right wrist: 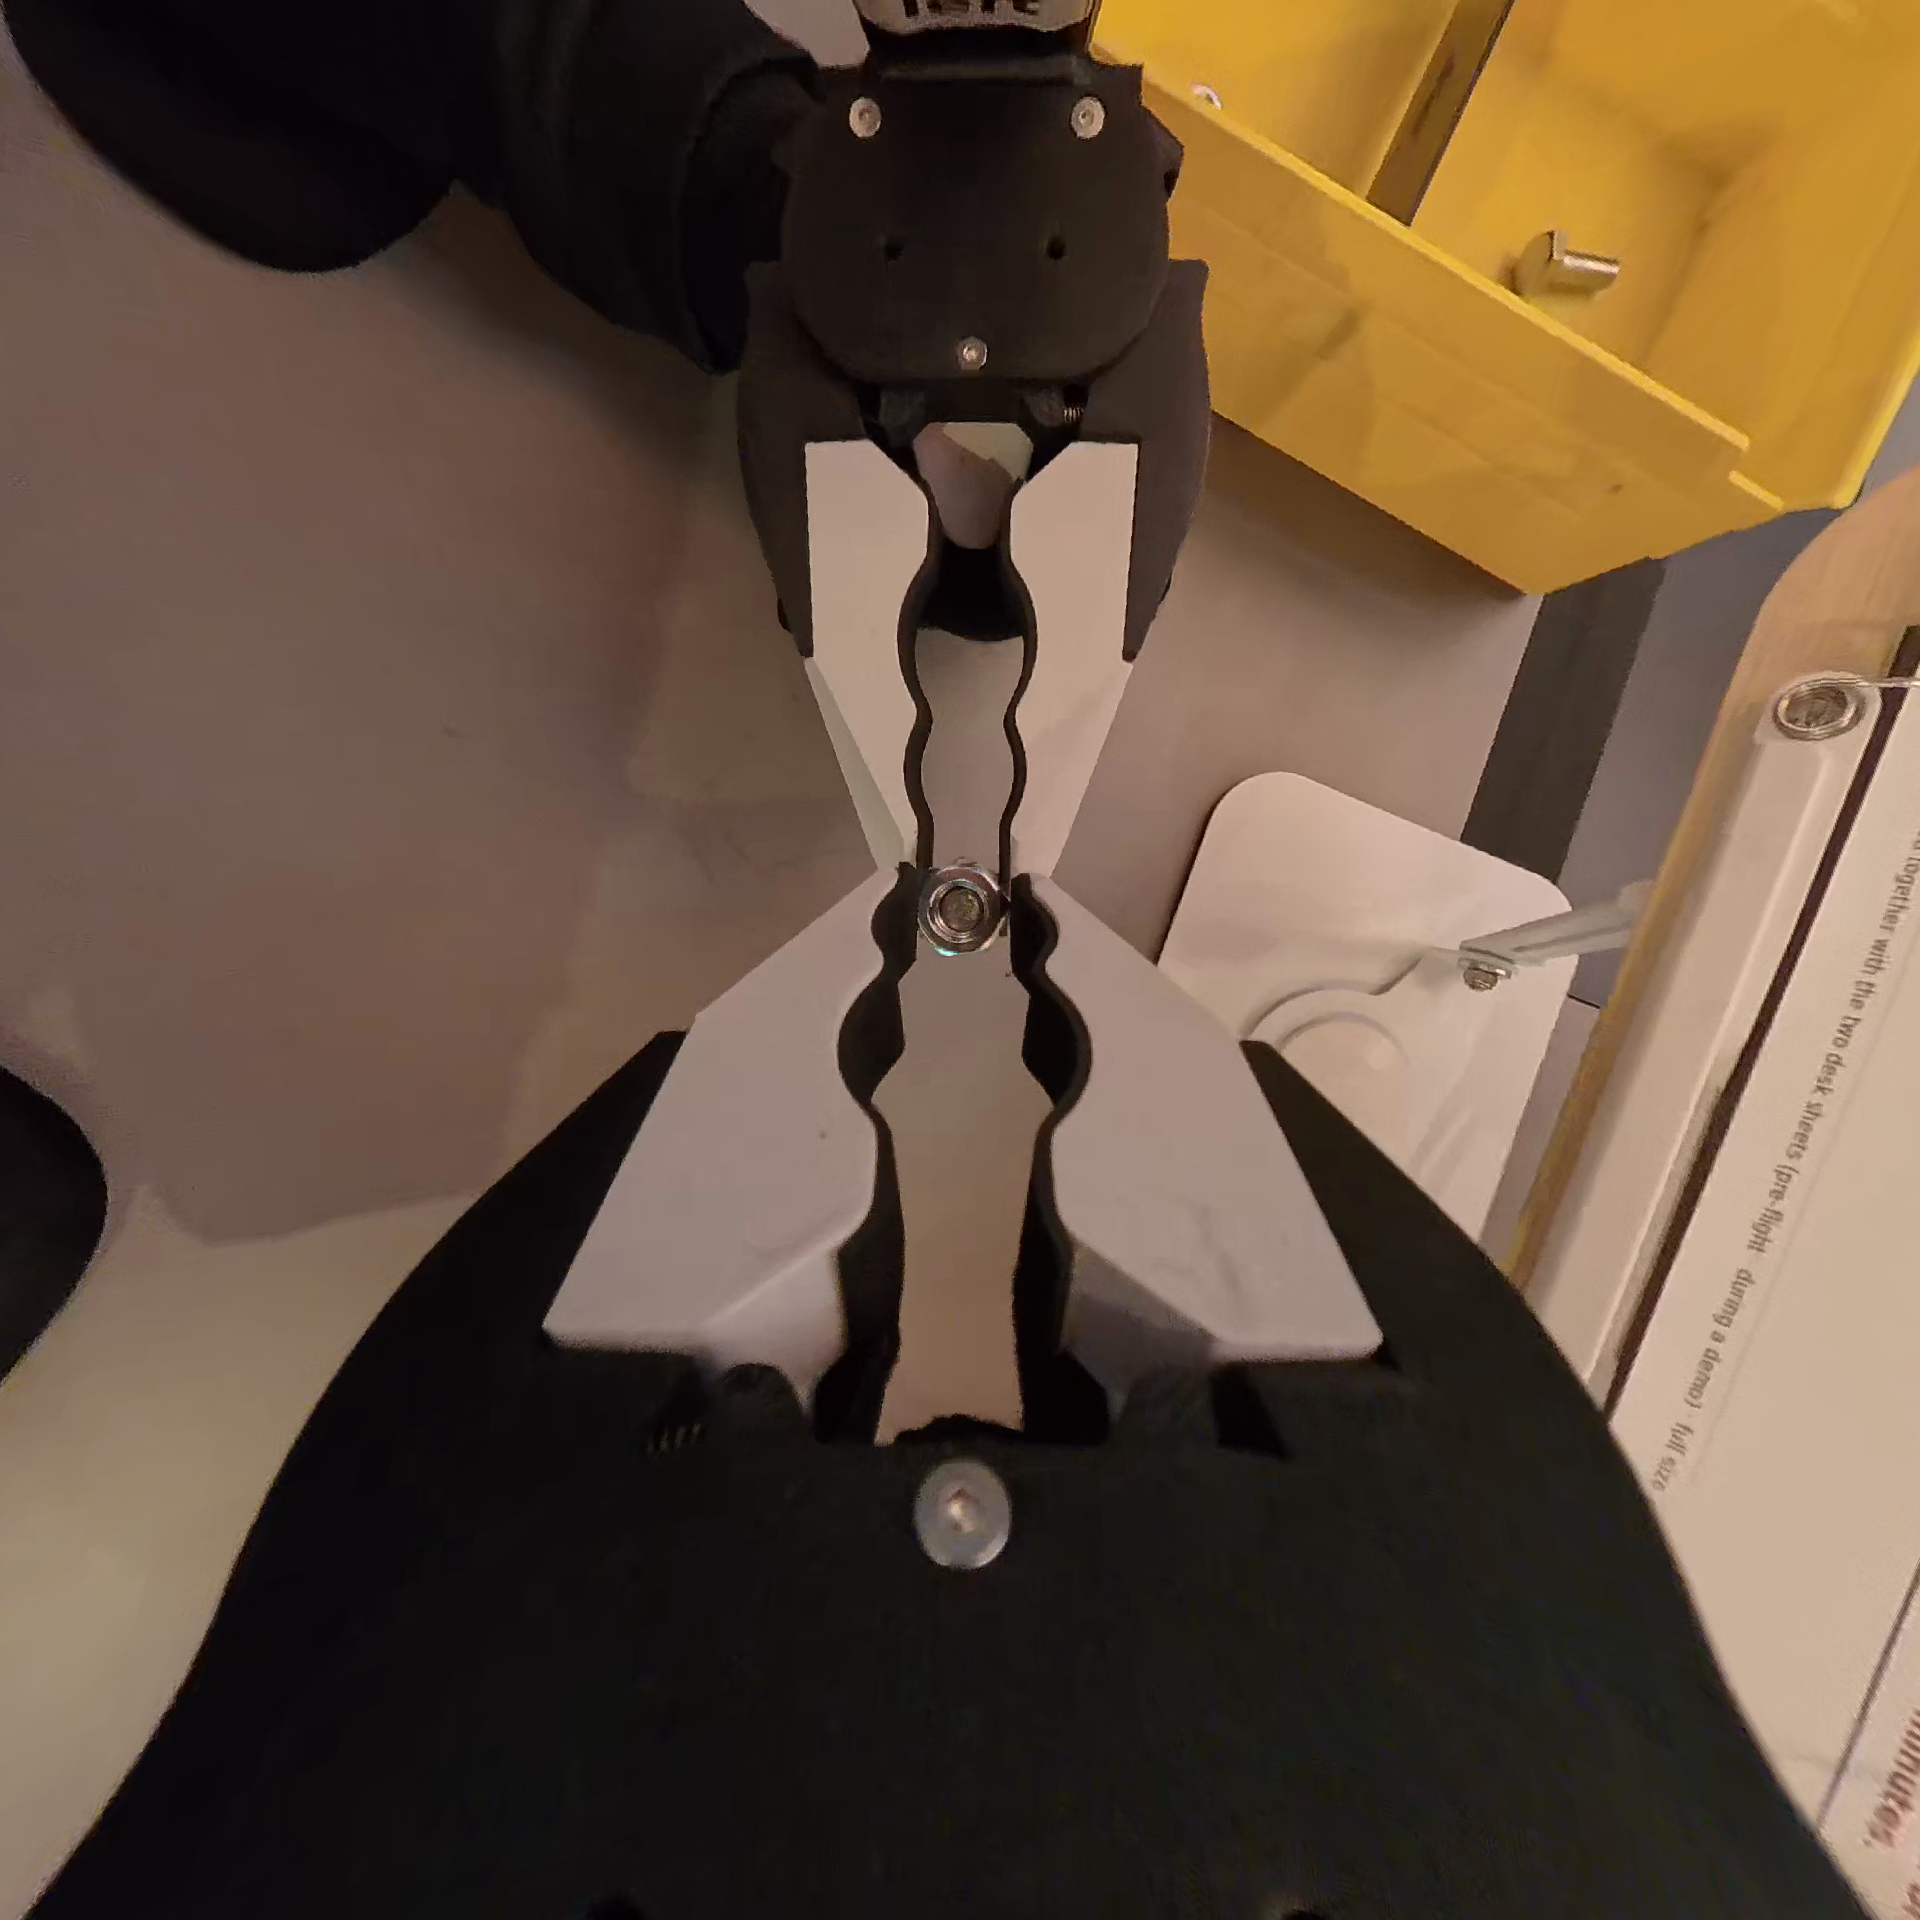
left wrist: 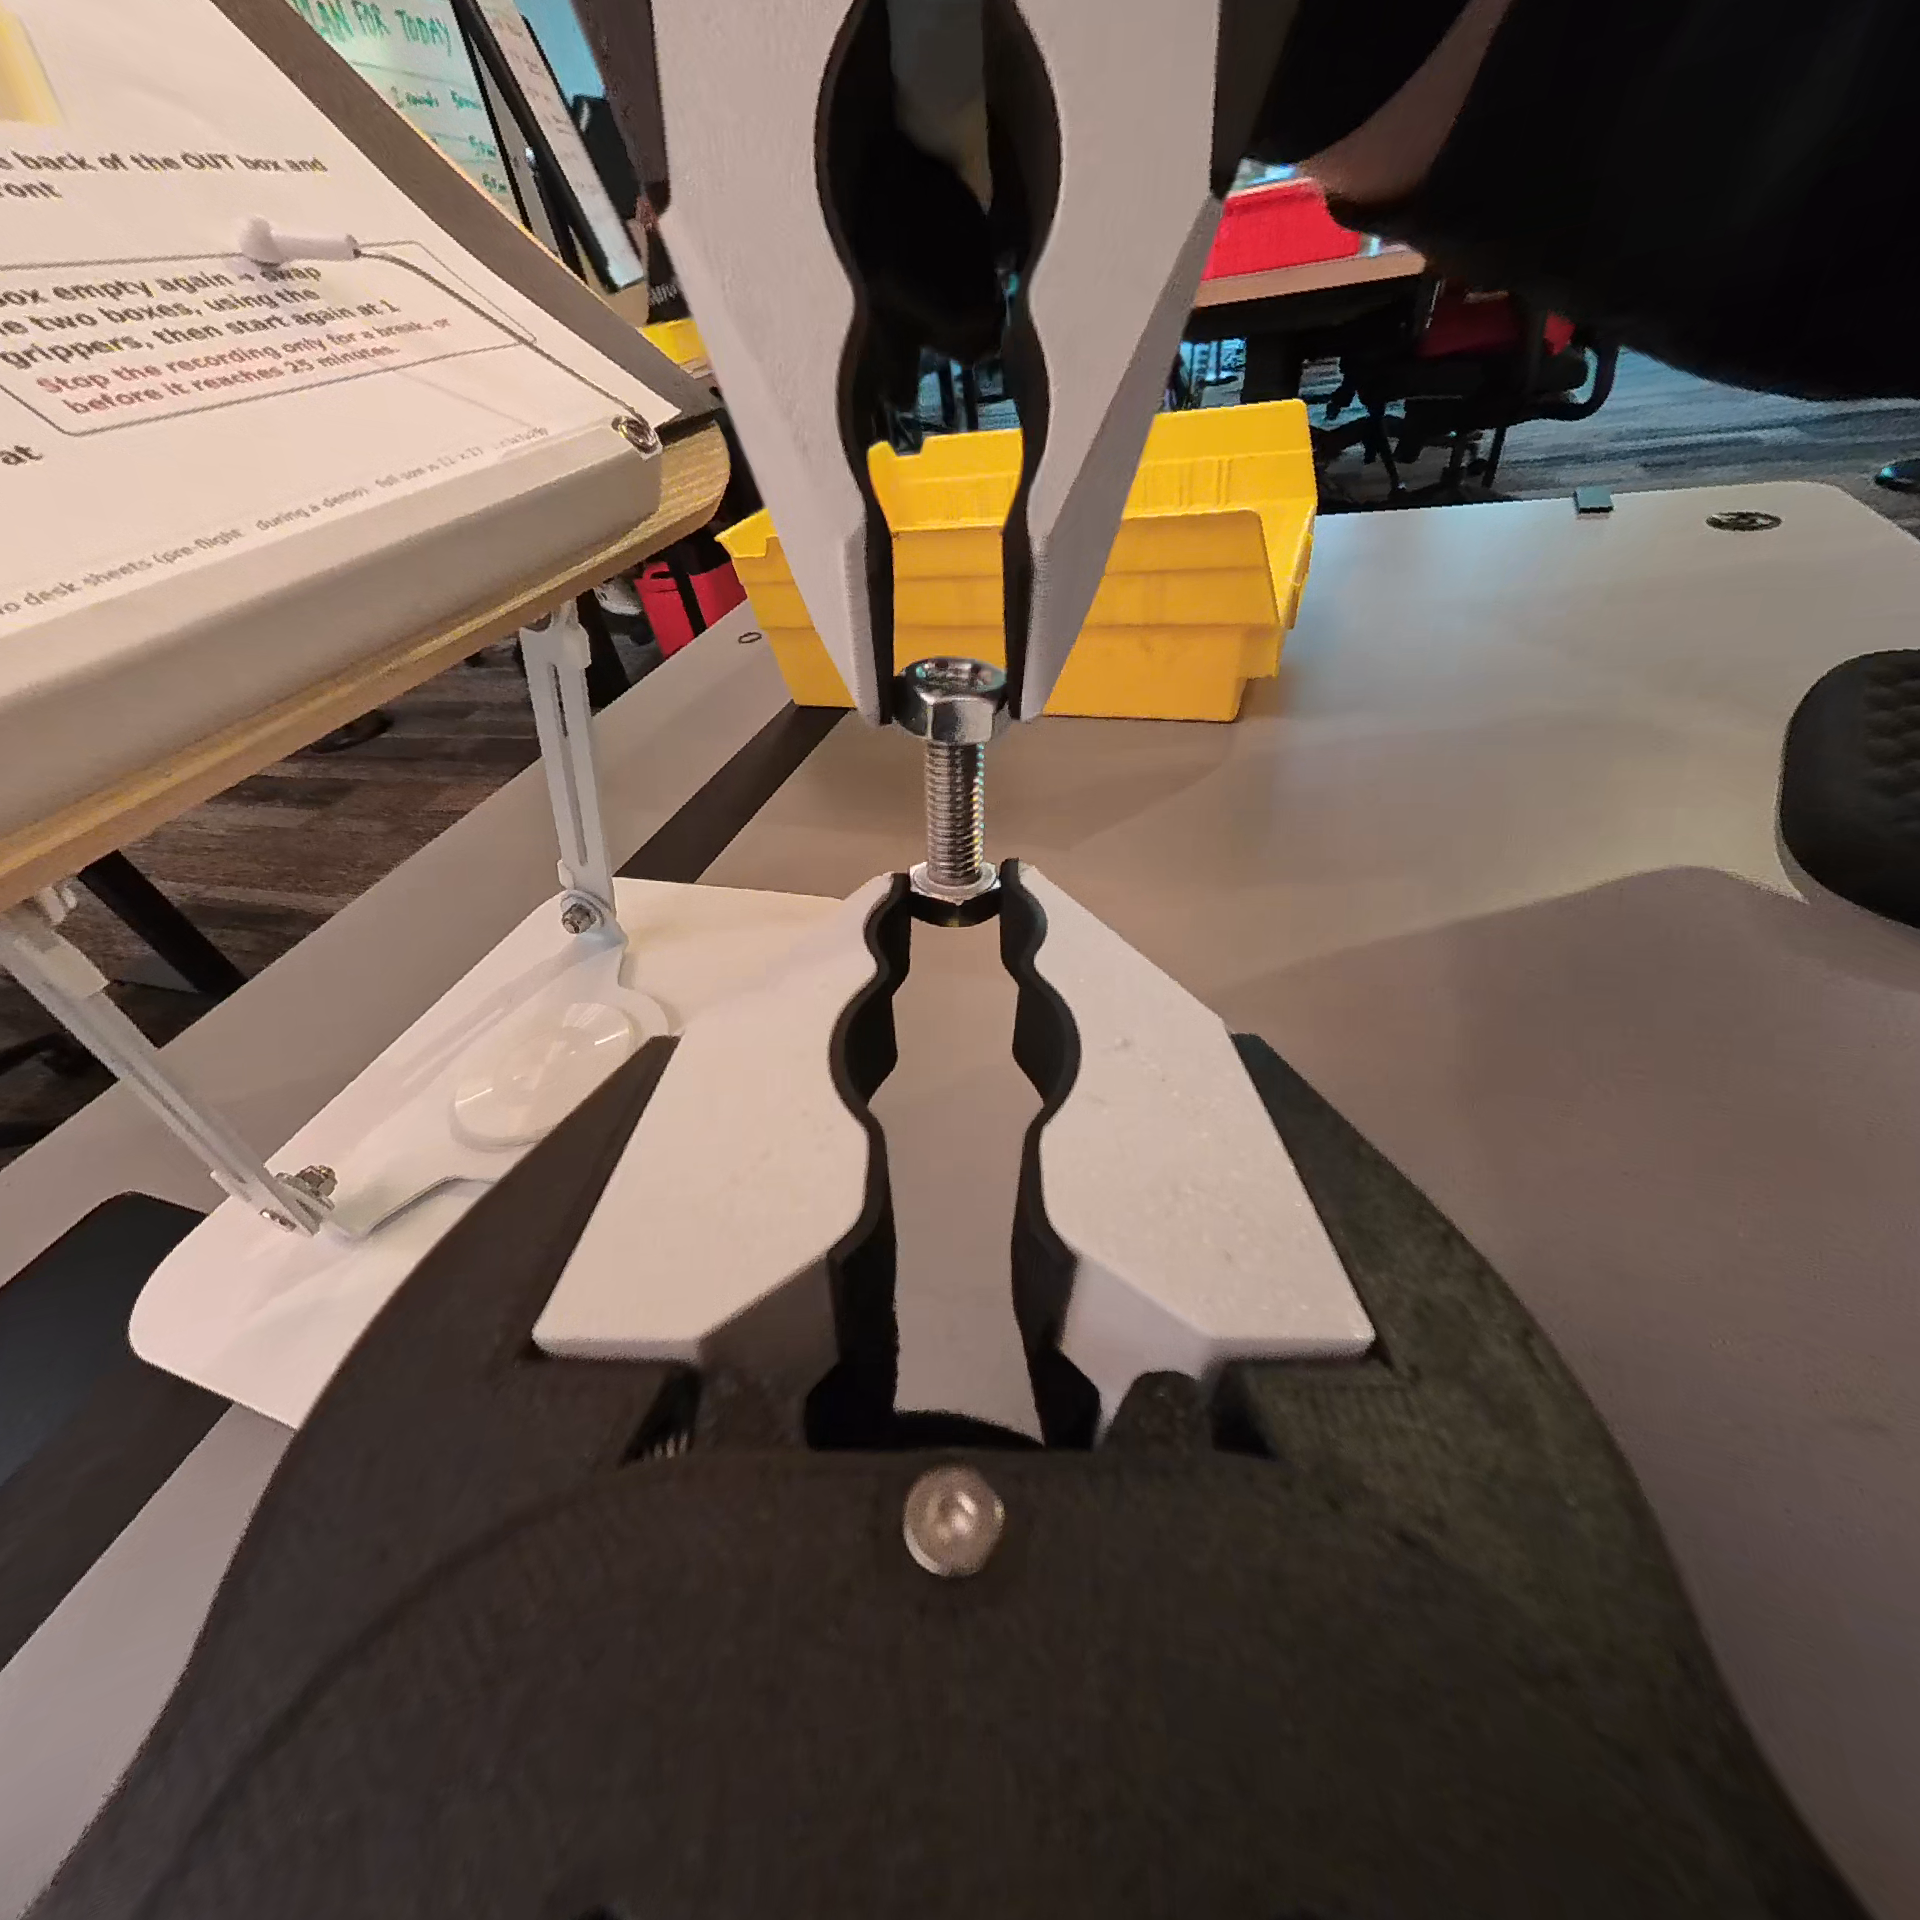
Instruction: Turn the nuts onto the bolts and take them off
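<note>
A silver bolt stands upright above the grey table. My left gripper comes in from below and is shut on a nut at the bolt's lower end. My right gripper comes down from above and is shut on the bolt's head end. In the right wrist view I look down along the bolt: its head sits between my right gripper's tips. The left gripper meets it from the far side.
A yellow bin stands just behind the bolt; it also shows in the right wrist view with a metal part inside. A tilted instruction board on a white stand is to the left. A black pad lies right. Less than 4 cm separates the two grippers' tips.
</note>
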